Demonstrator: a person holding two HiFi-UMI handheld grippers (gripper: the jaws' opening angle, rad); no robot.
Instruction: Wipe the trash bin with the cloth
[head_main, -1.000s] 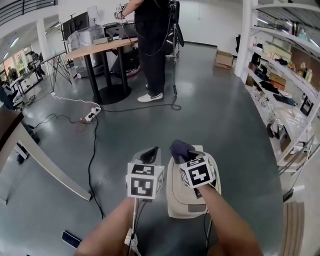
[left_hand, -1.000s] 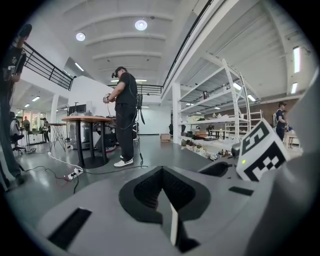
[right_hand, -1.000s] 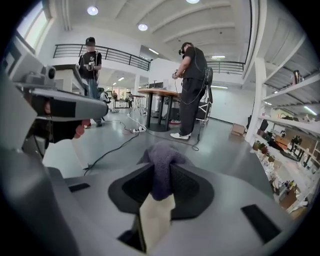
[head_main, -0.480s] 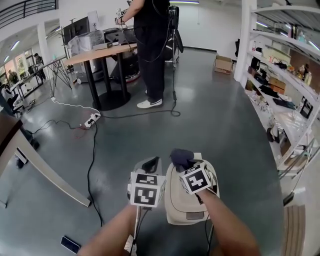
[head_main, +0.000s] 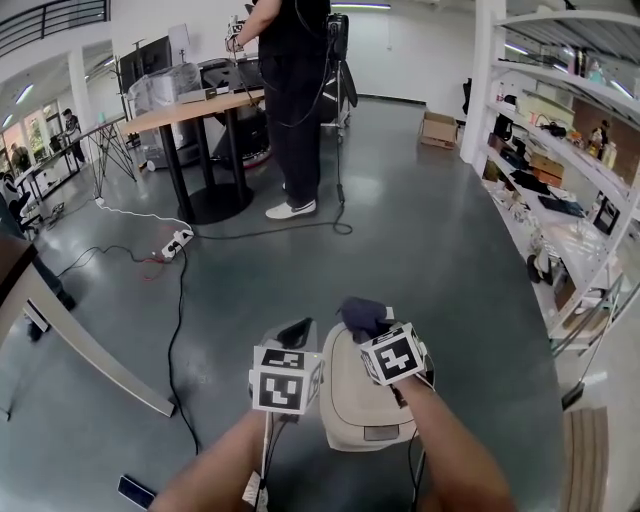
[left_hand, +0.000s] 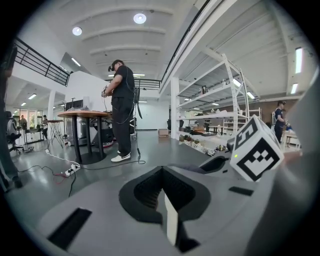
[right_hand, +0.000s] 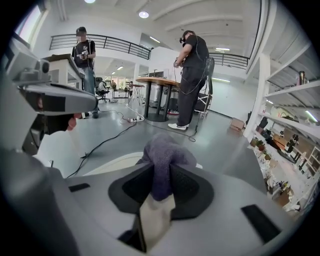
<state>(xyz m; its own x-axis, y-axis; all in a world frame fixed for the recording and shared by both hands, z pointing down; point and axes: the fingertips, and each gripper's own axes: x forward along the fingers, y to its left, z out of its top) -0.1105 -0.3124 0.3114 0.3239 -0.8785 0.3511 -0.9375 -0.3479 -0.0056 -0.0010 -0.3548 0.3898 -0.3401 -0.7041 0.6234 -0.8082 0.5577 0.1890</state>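
A beige trash bin (head_main: 362, 412) stands on the grey floor just below me. A purple cloth (head_main: 362, 314) rests at the bin's far top edge, and my right gripper (head_main: 368, 326) is shut on it. In the right gripper view the cloth (right_hand: 164, 156) bulges up between the jaws, with the bin's pale lid (right_hand: 107, 165) beneath. My left gripper (head_main: 296, 333) hovers beside the bin's left side. In the left gripper view my left gripper (left_hand: 161, 186) has its jaws together with nothing between them, and the right gripper's marker cube (left_hand: 256, 149) shows at the right.
A person (head_main: 290, 90) stands at a round-based table (head_main: 205, 110) ahead. Cables (head_main: 172, 320) and a power strip (head_main: 180, 240) lie on the floor at left, near a slanted desk edge (head_main: 90, 352). Stocked shelves (head_main: 565, 180) line the right side. A cardboard box (head_main: 437, 130) sits far back.
My view has shifted a little; the bin and both grippers sit slightly lower and further left in frame. The right gripper still holds the cloth at the bin's far edge.
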